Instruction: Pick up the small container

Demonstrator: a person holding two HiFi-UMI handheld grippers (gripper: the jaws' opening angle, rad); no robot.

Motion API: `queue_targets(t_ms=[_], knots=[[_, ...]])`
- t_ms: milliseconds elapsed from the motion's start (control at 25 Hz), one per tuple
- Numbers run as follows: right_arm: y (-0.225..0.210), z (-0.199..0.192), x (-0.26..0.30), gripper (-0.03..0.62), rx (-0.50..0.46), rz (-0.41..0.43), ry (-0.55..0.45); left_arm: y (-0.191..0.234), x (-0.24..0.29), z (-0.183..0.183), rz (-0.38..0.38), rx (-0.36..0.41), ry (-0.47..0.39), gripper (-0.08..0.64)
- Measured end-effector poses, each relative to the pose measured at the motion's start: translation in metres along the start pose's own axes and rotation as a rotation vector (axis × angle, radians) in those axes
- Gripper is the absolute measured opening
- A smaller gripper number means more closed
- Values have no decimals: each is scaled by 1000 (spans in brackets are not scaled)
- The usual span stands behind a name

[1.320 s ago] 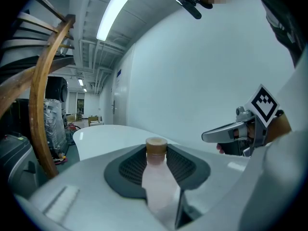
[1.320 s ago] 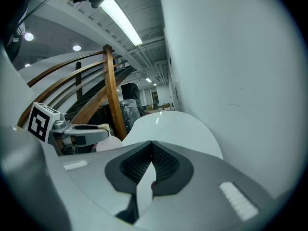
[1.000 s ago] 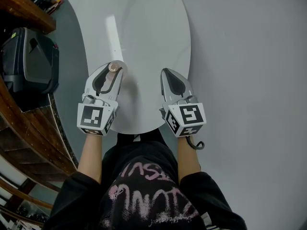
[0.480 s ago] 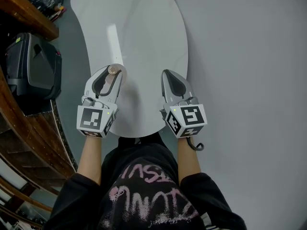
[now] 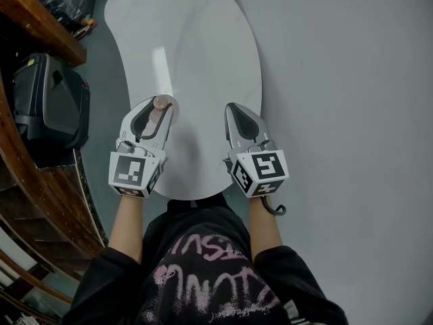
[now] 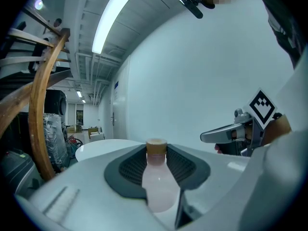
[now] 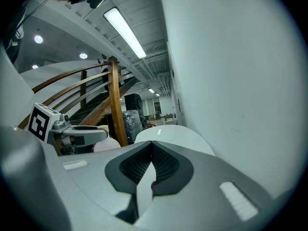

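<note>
The left tool (image 5: 160,107) is clamped on the small container (image 6: 158,182) over the surface (image 5: 203,53). The right tool (image 7: 150,150) is closed and empty. Both grips are unchanged since earlier.

The bottle (image 6: 156,186) is cloudy pale pink with a tan cap. The left gripper (image 5: 160,104) and right gripper (image 5: 234,108) both have light grey shells, dark grey ribbed pads (image 6: 127,170) and cubes (image 5: 130,170) patterned in black-and-white squares. The table (image 5: 203,39) is plain white and the floor (image 5: 352,114) flat grey. At nine o'clock the case (image 5: 51,100) is black. At seven o'clock the wooden rails (image 5: 40,202) are warm brown. At six o'clock the person's top (image 5: 203,276) is black with pink lettering.
</note>
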State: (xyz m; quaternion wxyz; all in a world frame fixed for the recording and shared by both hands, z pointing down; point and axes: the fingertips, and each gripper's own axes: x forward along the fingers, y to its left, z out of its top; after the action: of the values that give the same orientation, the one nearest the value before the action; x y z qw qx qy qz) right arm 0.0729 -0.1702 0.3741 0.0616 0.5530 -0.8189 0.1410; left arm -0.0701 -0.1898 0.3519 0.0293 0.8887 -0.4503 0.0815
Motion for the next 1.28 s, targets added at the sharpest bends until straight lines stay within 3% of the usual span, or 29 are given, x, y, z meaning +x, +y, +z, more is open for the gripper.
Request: queue_targets(t_ms=[720,1280], knots=[[22,45,3,23,-42,40,-47,8,-13,50,6,-6,-78,135],[20,50,3,21,-51,39,-99,7,-14,59,8,27,-125,135]])
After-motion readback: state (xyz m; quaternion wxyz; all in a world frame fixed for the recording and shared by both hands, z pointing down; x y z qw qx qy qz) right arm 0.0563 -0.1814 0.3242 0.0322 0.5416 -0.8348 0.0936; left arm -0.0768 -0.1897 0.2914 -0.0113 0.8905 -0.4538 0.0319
